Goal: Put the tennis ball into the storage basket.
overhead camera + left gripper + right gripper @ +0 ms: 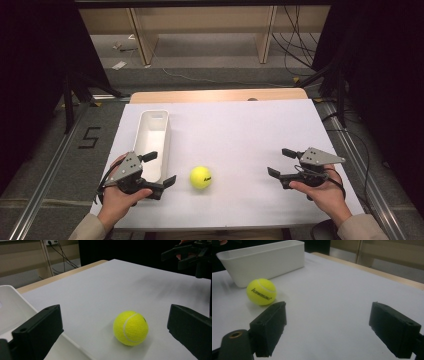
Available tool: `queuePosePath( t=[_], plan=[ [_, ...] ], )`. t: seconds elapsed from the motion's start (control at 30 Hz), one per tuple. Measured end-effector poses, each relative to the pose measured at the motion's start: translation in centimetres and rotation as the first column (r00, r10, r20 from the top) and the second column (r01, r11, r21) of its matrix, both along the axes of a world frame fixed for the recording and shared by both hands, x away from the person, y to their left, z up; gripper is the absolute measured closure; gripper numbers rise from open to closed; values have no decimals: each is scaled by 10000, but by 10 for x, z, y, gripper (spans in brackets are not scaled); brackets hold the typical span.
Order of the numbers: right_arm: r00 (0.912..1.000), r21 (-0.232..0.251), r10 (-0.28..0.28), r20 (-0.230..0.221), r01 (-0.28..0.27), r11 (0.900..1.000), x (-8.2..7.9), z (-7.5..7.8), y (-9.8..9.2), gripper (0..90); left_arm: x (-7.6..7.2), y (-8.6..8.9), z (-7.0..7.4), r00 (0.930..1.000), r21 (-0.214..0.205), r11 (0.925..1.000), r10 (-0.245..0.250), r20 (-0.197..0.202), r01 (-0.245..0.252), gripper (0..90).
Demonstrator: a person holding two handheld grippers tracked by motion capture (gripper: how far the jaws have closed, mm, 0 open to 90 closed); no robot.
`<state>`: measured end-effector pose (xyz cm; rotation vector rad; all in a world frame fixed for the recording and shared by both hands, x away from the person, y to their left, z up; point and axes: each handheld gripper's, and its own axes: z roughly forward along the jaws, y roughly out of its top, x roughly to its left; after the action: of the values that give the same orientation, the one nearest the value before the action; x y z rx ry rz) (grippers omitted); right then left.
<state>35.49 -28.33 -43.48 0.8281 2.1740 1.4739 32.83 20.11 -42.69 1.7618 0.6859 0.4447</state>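
open mat, bin (left), ball

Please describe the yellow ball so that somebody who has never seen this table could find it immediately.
On the white sheet covering the table, look near the person's edge, just right of the long white plastic bin. There lies a bright yellow felt tennis ball, resting apart from the bin. It is the sole round, coloured object there, with black lettering on its side.
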Motion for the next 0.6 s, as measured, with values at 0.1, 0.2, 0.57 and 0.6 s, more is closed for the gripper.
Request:
queuePosePath(
  t=[0.1,0.2,0.57,0.6],
  plan=[
    [10000,-28,43,-40,-44,10000,0,0,1,151,-1,0,0,10000,-5,10000,-3,7,3,0],
    [9999,-76,86,-55,-86,9999,-2,1,3,147,-1,1,1,10000,5,10000,-29,67,29,0],
    [9990,-91,439,-105,-440,9990,0,2,18,122,-1,0,1,10000,-5,10000,-2,53,2,0],
    [9987,-89,500,-100,-500,9987,0,2,20,117,-1,0,1,10000,5,10000,-16,71,16,0]
  ],
)
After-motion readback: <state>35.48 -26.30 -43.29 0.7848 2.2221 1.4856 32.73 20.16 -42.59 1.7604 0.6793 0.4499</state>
